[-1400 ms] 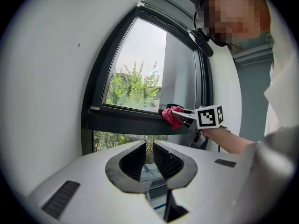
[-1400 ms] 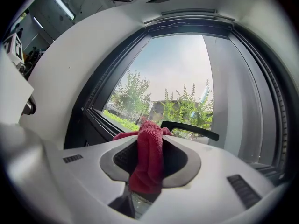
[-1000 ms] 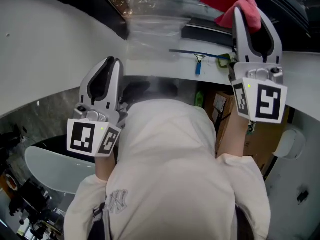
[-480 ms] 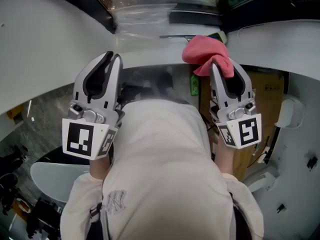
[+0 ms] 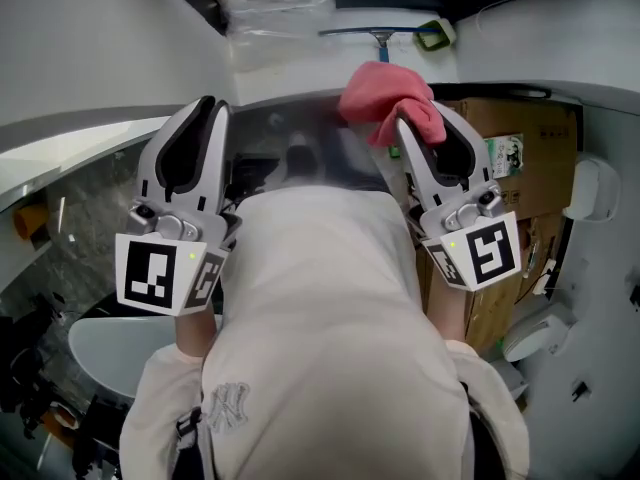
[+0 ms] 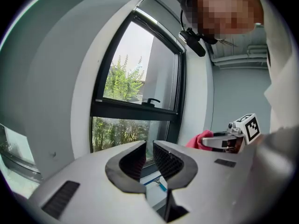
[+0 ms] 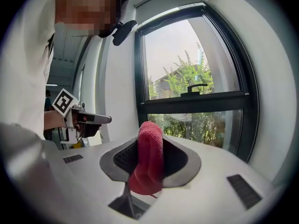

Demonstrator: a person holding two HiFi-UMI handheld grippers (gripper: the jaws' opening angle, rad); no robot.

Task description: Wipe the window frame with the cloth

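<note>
In the head view, the right gripper (image 5: 425, 138) has drawn back from its far, raised reach and now sits low and near, just right of the person's chest. The crumpled red terry cloth (image 5: 385, 103) has come back with it, bunched at the jaw tips. The left gripper (image 5: 203, 118) has barely shifted and points away at the left. A blue-handled squeegee (image 5: 381, 36) lies on the pale sill beyond, with a brown cardboard box (image 5: 515, 133) at the right.

The left gripper view shows its jaws nearly together, only a slit between the ribbed pads and nothing in them. Ahead stands the dark metal window frame (image 6: 135, 109), well apart from both grippers.

The right gripper view shows its jaws clamped on a fold of the cloth, which bulges up between the pads. The frame lies beyond, untouched.

The cloth is off the frame, so wiping is paused: either one pass has ended or the person is re-aiming for another stretch.
</note>
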